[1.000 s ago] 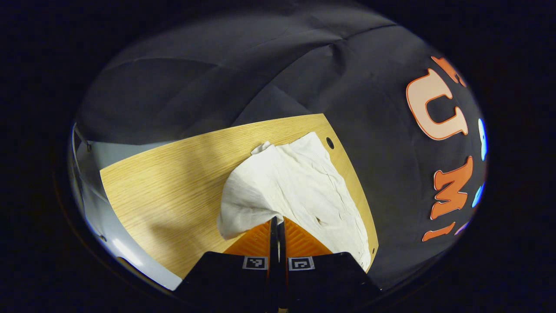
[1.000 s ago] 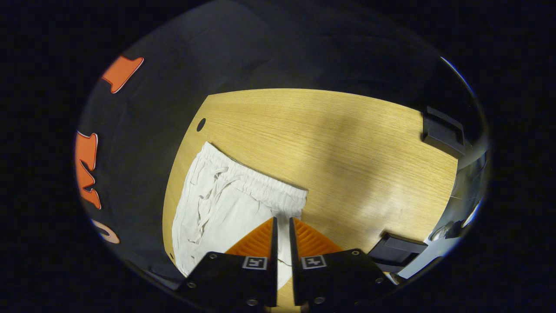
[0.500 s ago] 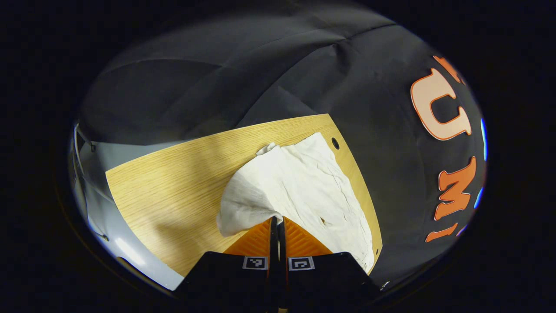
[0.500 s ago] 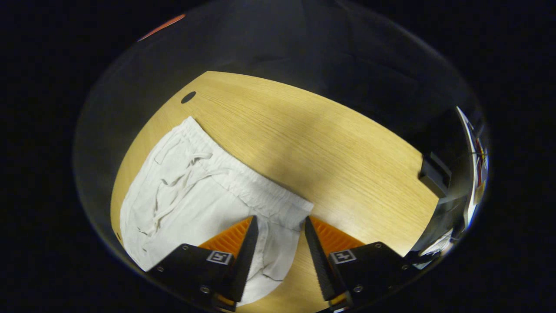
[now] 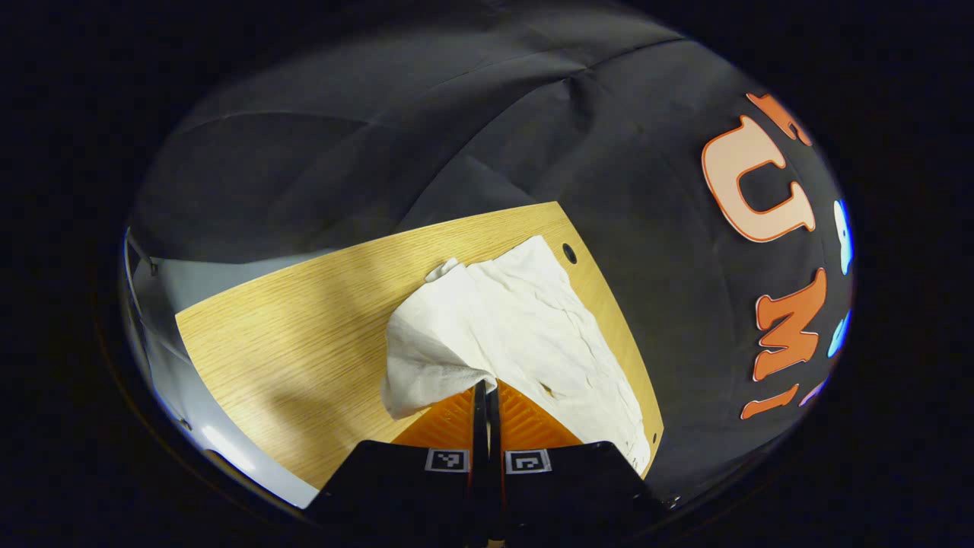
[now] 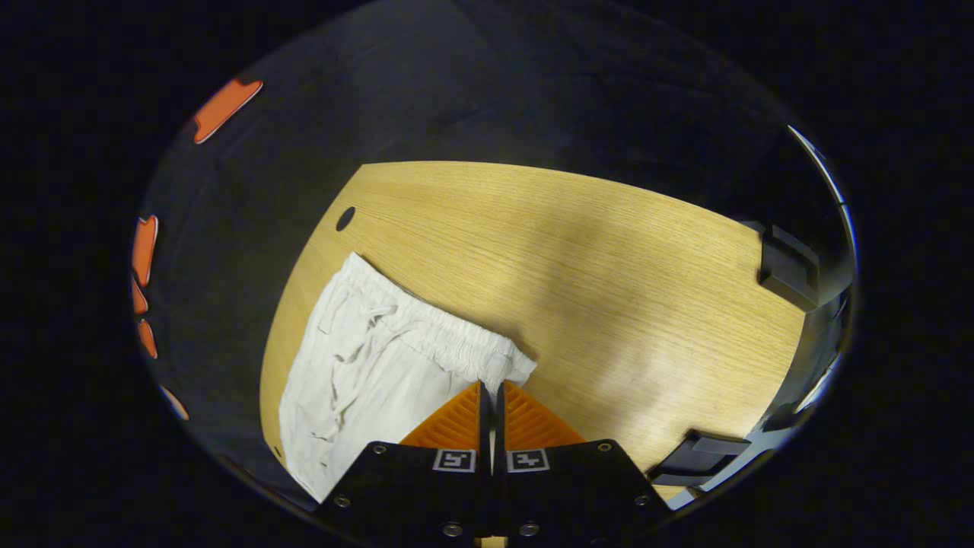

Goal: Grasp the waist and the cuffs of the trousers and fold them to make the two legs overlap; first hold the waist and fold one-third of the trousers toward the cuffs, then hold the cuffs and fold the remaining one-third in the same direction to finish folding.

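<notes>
The white, soft, light cloth trousers [image 6: 380, 365] lie along the wooden bench's [image 6: 609, 259] edge; right hand-held gripper [image 6: 491, 396] apparently pinches the elastic waist corner, left hand-held gripper [image 5: 485, 392] closed on a lifted cuff fold.

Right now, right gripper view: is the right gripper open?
No. The right gripper has its fingers closed together on the waistband corner of the trousers, with no gap showing between them.

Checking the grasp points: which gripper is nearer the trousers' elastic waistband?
Right. The right gripper pinches the waistband corner; the left gripper holds the trousers away from the waistband.
</notes>
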`<state>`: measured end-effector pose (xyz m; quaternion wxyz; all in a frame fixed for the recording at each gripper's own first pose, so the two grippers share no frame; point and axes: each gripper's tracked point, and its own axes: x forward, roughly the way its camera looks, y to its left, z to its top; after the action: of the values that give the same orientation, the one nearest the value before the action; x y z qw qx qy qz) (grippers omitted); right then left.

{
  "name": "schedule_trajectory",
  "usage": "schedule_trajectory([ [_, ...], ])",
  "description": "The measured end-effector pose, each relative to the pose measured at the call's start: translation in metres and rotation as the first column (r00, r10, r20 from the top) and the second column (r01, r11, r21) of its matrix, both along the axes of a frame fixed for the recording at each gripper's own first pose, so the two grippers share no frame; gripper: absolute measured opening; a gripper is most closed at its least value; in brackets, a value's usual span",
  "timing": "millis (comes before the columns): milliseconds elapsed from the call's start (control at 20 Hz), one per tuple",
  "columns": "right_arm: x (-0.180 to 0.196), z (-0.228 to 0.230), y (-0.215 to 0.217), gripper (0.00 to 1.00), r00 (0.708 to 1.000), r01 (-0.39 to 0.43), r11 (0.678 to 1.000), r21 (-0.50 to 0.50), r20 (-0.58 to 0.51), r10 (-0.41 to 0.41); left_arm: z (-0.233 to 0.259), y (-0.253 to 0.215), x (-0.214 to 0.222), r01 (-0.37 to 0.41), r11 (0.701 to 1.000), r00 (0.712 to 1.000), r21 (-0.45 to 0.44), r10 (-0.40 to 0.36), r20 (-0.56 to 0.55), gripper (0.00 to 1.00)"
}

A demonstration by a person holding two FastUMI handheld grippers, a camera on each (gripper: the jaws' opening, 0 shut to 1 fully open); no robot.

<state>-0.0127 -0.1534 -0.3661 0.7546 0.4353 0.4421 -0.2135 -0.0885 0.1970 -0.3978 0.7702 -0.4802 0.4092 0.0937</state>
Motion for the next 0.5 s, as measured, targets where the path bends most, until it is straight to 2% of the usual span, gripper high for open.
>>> schedule_trajectory([
  [150,0.015,0.02,0.002,0.01,0.996,0.031,0.998,0.06,0.08,-0.035,0.016,0.001,0.014,0.012,1.0,0.999,0.0,-0.012,0.041,0.04],
  [500,0.059,0.057,0.012,0.0,0.983,0.03,0.996,0.086,0.177,-0.045,0.043,0.004,0.061,0.052,0.999,0.99,0.012,-0.054,0.127,0.03],
])
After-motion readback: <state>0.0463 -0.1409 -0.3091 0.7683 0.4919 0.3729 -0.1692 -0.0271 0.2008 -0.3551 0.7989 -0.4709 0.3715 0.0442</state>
